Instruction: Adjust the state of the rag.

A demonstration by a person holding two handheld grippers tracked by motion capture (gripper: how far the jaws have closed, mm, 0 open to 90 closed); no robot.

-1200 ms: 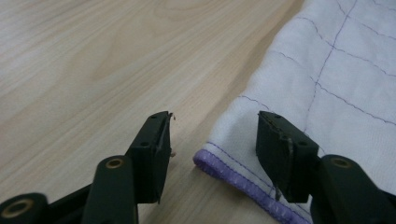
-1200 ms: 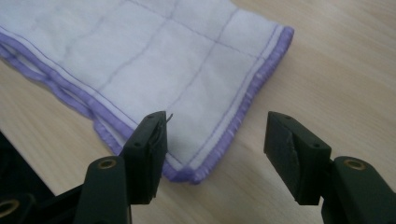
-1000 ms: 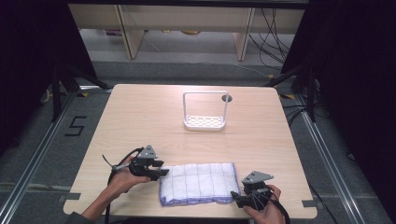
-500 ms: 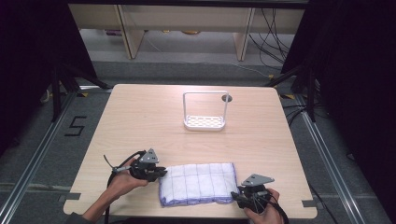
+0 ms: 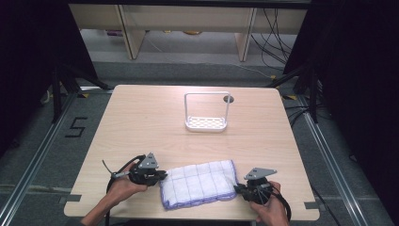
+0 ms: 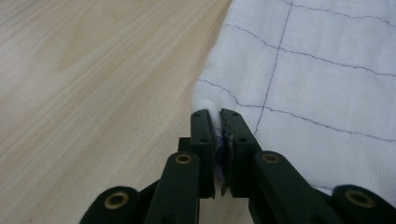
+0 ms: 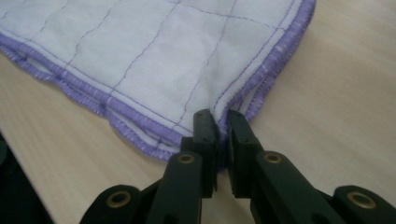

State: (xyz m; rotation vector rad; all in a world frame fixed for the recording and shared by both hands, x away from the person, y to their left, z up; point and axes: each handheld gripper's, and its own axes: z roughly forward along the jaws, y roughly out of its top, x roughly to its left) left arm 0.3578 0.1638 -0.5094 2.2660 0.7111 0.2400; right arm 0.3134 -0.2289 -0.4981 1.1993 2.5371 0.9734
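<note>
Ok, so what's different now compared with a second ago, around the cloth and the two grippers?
Both grippers have just been closing and now pinch the folded cloth: the left gripper on its left edge, the right gripper on the purple-hemmed corner at its right end. The hands have barely shifted. The cloth lies flat in the same spot, and the white rack stays where it was on the table.

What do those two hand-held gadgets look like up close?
The left gripper and the right gripper are both black, each topped by a grey three-cornered plate and trailing a black cable. In the gripper views, each has two flat black jaws on linked bars with brass-coloured pivot pins. The forearms are bare.
</note>
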